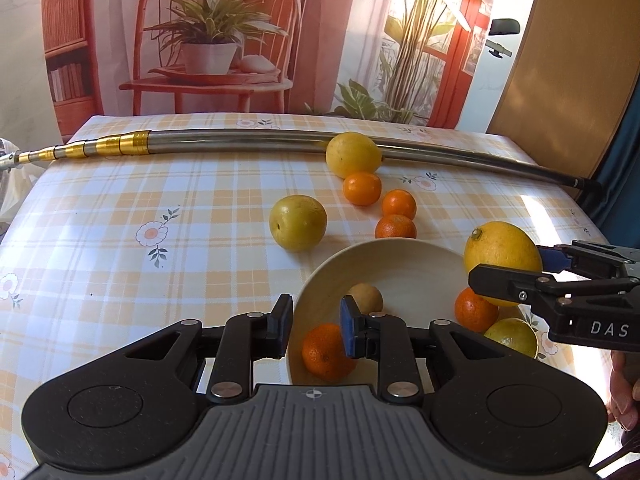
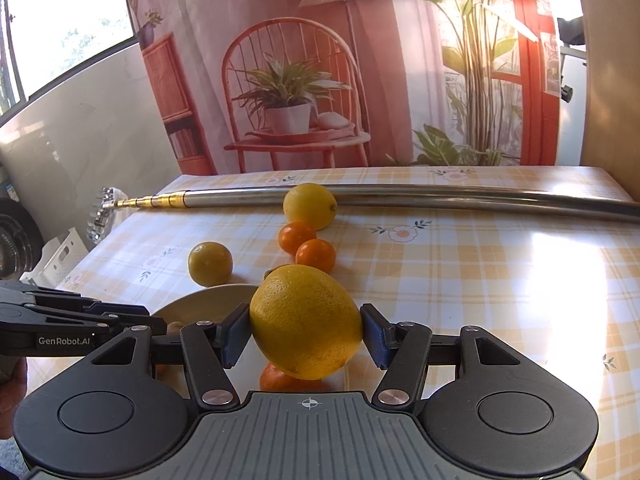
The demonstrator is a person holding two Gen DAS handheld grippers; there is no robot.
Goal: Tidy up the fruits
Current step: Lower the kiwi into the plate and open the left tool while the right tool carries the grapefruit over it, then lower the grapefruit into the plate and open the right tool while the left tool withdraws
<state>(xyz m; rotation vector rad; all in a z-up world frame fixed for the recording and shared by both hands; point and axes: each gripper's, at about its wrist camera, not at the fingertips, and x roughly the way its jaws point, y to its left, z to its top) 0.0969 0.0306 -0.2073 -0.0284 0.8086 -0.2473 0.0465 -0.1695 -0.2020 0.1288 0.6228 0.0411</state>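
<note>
A cream bowl [image 1: 404,260] sits on the checked tablecloth and holds an orange [image 1: 324,352] and a small yellowish fruit [image 1: 366,298]. My left gripper [image 1: 316,330] straddles the bowl's near rim, one finger outside and one inside, jaws close on the rim. My right gripper [image 2: 306,330] is shut on a big yellow lemon [image 2: 306,320], held above the table just right of the bowl [image 2: 216,302]; the lemon also shows in the left wrist view [image 1: 502,256]. Loose fruit lies beyond: a lemon [image 1: 352,154], a yellow-green fruit [image 1: 298,222] and three small oranges [image 1: 362,188].
A long metal pole with gold rings [image 1: 248,140] lies across the far side of the table. An orange [image 1: 474,310] and a yellow-green fruit [image 1: 512,336] lie right of the bowl under the right gripper. A printed backdrop hangs behind the table.
</note>
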